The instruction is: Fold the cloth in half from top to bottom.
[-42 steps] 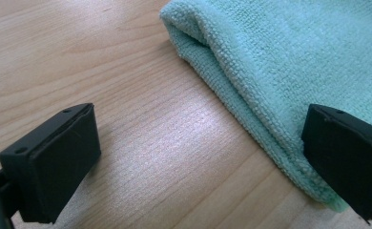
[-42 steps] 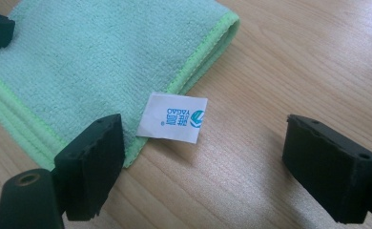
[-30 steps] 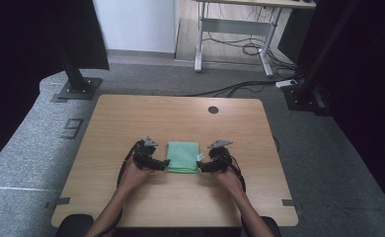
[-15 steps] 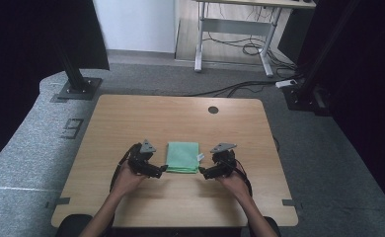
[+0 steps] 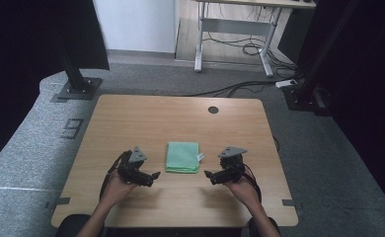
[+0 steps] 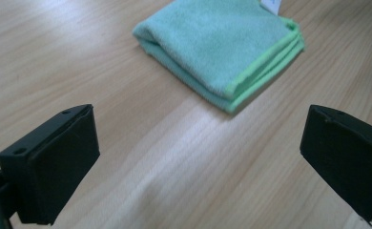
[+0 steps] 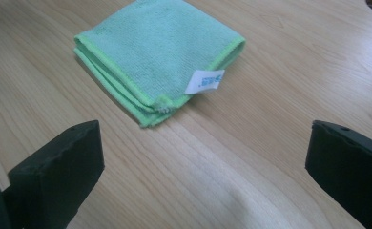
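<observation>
A folded green cloth [image 5: 182, 157] lies flat on the wooden table [image 5: 180, 118], near its front middle. It shows in the left gripper view [image 6: 222, 52] and in the right gripper view [image 7: 158, 57], where a white label [image 7: 204, 81] sticks out of one corner. My left gripper [image 5: 154, 175] sits to the cloth's left and a bit nearer the front edge, open, nothing between its jaws. My right gripper [image 5: 208, 174] sits to the cloth's right, also open and holding nothing. Neither touches the cloth.
A round cable hole [image 5: 212, 109] is in the table's far right part. Black stand bases [image 5: 77, 89] and a desk frame with cables [image 5: 240, 44] stand on the grey floor beyond the table.
Both grippers have drawn back from the cloth's sides toward the front edge and apart from each other. The cloth has stayed in place.
</observation>
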`<state>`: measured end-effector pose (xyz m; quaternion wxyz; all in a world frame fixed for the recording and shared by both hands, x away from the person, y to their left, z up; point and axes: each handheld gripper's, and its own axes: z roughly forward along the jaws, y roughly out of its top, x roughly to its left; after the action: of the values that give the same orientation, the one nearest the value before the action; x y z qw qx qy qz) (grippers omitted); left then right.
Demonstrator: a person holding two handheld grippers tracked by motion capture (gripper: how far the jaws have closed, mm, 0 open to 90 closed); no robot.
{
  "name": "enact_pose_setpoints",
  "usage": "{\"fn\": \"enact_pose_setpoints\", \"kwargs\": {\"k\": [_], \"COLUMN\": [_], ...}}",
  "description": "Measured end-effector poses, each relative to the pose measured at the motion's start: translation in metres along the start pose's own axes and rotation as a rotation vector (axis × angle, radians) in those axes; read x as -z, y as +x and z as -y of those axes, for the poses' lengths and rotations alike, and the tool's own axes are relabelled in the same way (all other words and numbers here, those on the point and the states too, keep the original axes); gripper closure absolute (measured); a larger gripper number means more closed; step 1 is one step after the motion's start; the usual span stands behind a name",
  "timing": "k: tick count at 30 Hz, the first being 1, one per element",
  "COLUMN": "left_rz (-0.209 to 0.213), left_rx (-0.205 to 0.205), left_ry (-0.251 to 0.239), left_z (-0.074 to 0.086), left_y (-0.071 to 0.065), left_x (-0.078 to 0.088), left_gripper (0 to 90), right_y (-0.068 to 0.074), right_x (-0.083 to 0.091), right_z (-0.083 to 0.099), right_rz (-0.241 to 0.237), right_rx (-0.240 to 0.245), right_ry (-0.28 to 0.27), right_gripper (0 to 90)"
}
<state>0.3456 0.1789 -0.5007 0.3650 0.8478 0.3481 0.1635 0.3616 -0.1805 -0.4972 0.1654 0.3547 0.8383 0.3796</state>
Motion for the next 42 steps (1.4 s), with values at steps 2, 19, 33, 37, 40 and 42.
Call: {"fn": "enact_pose_setpoints", "kwargs": {"k": [2,19,33,37,40,42], "left_rz": [-0.008,-0.019,-0.011,-0.005,-0.009,-0.014], "left_rx": [0.002,0.033,0.029,0.047,0.051,0.056], "left_ry": [0.003,0.057,0.098,0.103,0.103,0.103], "left_z": [0.005,0.04,0.045,0.045,0.045,0.045], "left_y": [0.0,0.005,0.002,0.004,0.004,0.004], "left_x": [0.001,-0.012,-0.022,-0.023,-0.023,-0.023], "left_gripper": [0.0,0.0,0.0,0.0,0.0,0.0], "right_y": [-0.002,-0.014,-0.015,-0.014,-0.014,-0.014], "right_x": [0.003,-0.001,-0.017,-0.019,-0.019,-0.019], "right_z": [0.003,0.039,0.06,0.062,0.062,0.062], "right_rz": [0.006,0.026,0.038,0.051,0.052,0.052], "right_rx": [-0.007,-0.06,-0.042,-0.068,-0.068,-0.069], "right_ry": [-0.006,0.034,0.101,0.058,0.058,0.058], "right_gripper": [0.0,0.0,0.0,0.0,0.0,0.0]}}
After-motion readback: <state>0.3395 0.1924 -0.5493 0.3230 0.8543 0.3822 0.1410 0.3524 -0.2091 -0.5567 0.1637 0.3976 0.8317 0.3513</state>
